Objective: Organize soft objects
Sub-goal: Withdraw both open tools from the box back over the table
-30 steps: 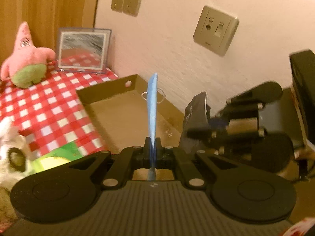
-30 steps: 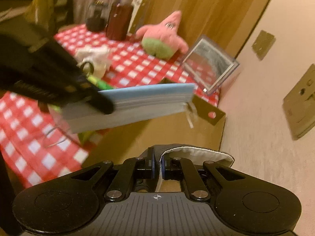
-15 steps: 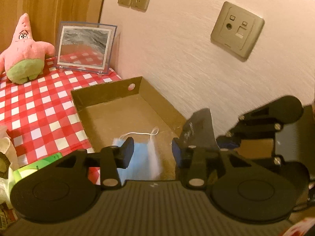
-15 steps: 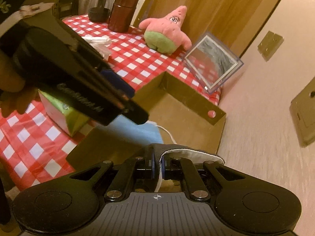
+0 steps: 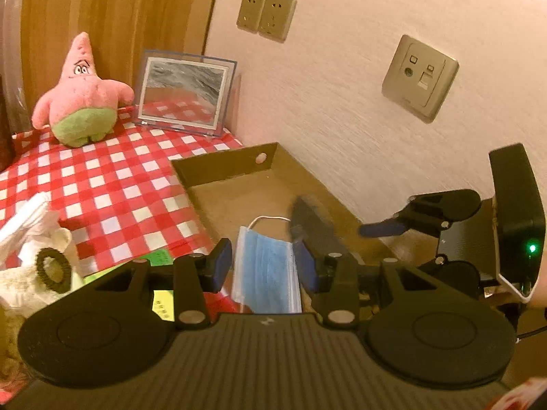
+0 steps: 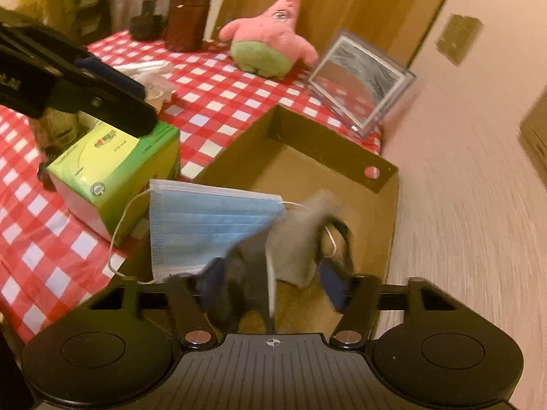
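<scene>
A blue face mask (image 5: 266, 270) lies on the near end of the open cardboard box (image 5: 236, 167), partly over its left rim (image 6: 205, 225). My left gripper (image 5: 263, 266) is open and empty just above it. A dark grey mask (image 6: 294, 239) drops blurred into the box beside the blue one; it also shows in the left wrist view (image 5: 311, 222). My right gripper (image 6: 273, 283) is open above it, at the right in the left wrist view (image 5: 386, 229). A pink star plush (image 5: 80, 99) sits at the table's back.
A green tissue box (image 6: 116, 171) stands left of the cardboard box. A picture frame (image 5: 184, 94) leans by the wall. White cloth and a dark hair tie (image 5: 53, 270) lie at the left. Dark jars (image 6: 167, 13) stand at the back on the checked cloth.
My left gripper opened and dropped the blue mask into the box, then drew back. My right gripper opened just now and the grey mask is falling.
</scene>
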